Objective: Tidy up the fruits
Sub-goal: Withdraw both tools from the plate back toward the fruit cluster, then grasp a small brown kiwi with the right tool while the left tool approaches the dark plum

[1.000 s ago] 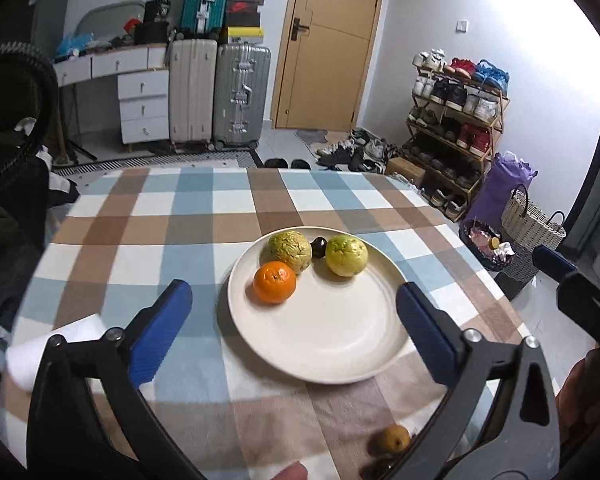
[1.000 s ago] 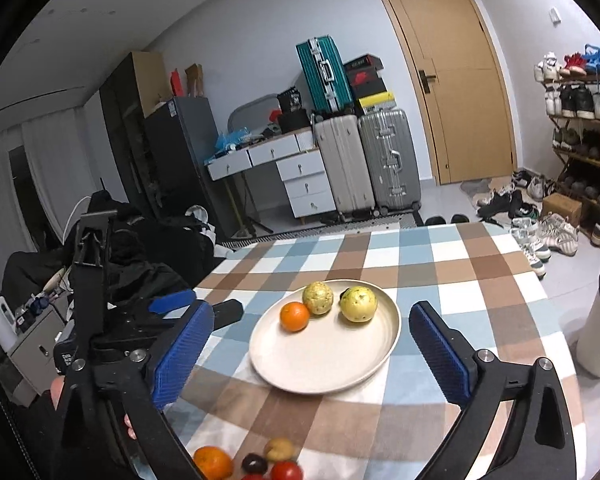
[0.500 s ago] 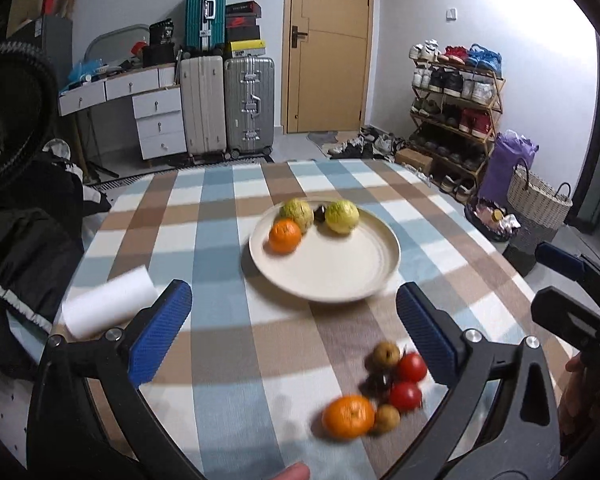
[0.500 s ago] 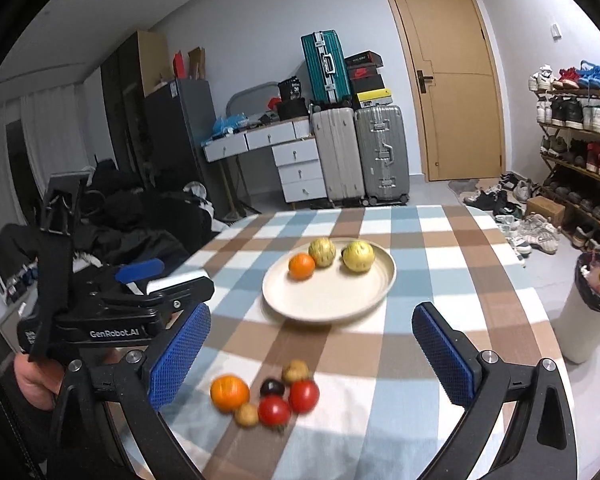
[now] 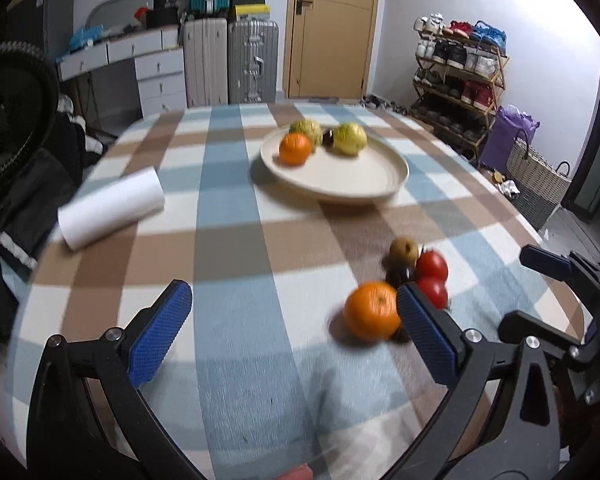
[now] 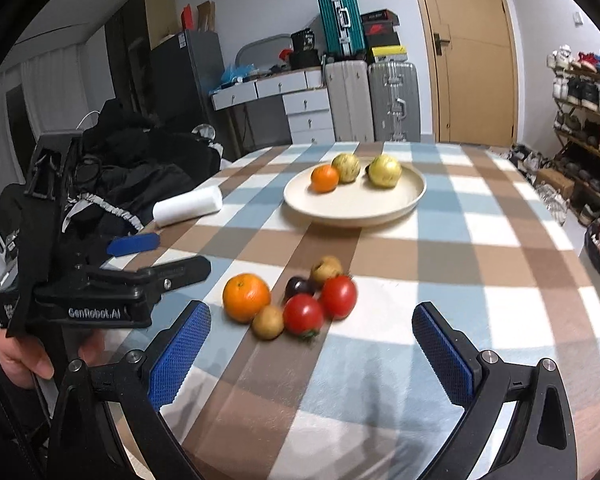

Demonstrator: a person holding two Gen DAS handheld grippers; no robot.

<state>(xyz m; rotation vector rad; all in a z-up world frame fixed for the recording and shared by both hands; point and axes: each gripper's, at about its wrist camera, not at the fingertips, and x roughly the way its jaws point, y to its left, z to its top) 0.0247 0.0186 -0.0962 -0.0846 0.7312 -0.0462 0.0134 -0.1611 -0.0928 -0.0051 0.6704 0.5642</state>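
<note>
a: where's the fruit sitting?

b: two groups on the table (image 6: 500, 240) with the checked cloth. a cream plate (image 6: 380, 208) toward the far edge holds an orange (image 6: 324, 178), two yellow-green fruits (image 6: 385, 171) and a small dark one between them, barely visible.

a: and the rest?

b: a loose cluster near the near edge: a big orange (image 6: 246, 297), two tomatoes (image 6: 339, 296) touching each other, a dark plum (image 6: 298, 286) and two small brown fruits (image 6: 326, 269), all packed close together, well apart from the plate.

a: what are the tongs doing?

b: the right gripper (image 6: 310, 354) is spread wide and empty, hovering just before the cluster. the left gripper (image 5: 294, 332) is also spread, nothing between its blue pads (image 5: 160, 336); its right finger overlaps the big orange in that view, contact unclear.

a: anything else on the table?

b: a white paper roll (image 6: 188, 206) lying on its side by the left edge. a hand (image 6: 24, 356) grips the left tool's handle.
</note>
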